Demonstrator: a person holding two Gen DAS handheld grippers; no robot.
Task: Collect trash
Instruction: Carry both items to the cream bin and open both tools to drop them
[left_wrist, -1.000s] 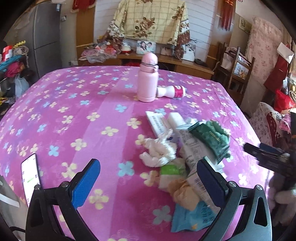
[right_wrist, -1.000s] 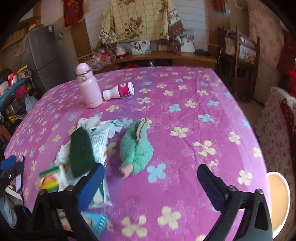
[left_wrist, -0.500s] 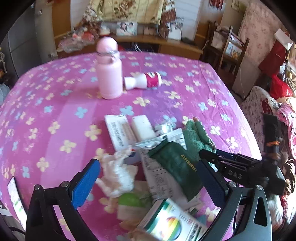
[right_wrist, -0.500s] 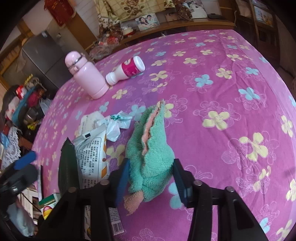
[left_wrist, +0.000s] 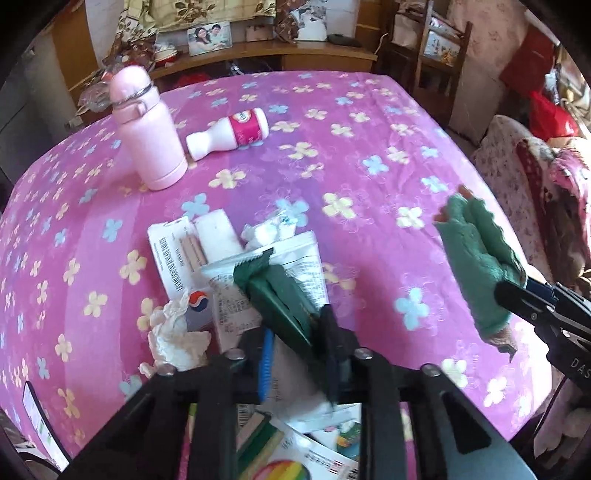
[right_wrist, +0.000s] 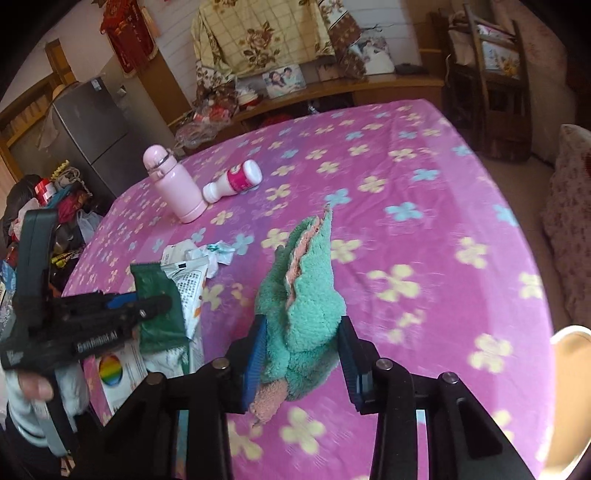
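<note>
A heap of trash lies on the pink flowered tablecloth (left_wrist: 369, 155): a dark green wrapper (left_wrist: 273, 291) on a white printed packet (left_wrist: 229, 295), crumpled tissue (left_wrist: 173, 332), a chopstick sleeve (left_wrist: 173, 251) and a rainbow-printed box (left_wrist: 288, 465). My left gripper (left_wrist: 295, 325) points down into the heap, its jaws closing, with the near end of the green wrapper pinched between the pads. My right gripper (right_wrist: 303, 325) is closing too, its pads pressing the sides of a fluffy green cloth (right_wrist: 306, 280). In the left wrist view that cloth (left_wrist: 476, 258) hangs off the table by the right edge.
A pink flask (left_wrist: 147, 136) stands at the back left, with a white and pink bottle (left_wrist: 232, 133) lying beside it. A phone (left_wrist: 37, 417) lies at the near left edge. Wooden chairs (left_wrist: 439, 55) and a sideboard stand behind the table. A person's hand (right_wrist: 37, 387) holds the left gripper.
My left gripper came in over the heap and its wide jaws closed on the green wrapper. The right gripper closed on the green cloth and carried it rightward, away from the heap.
</note>
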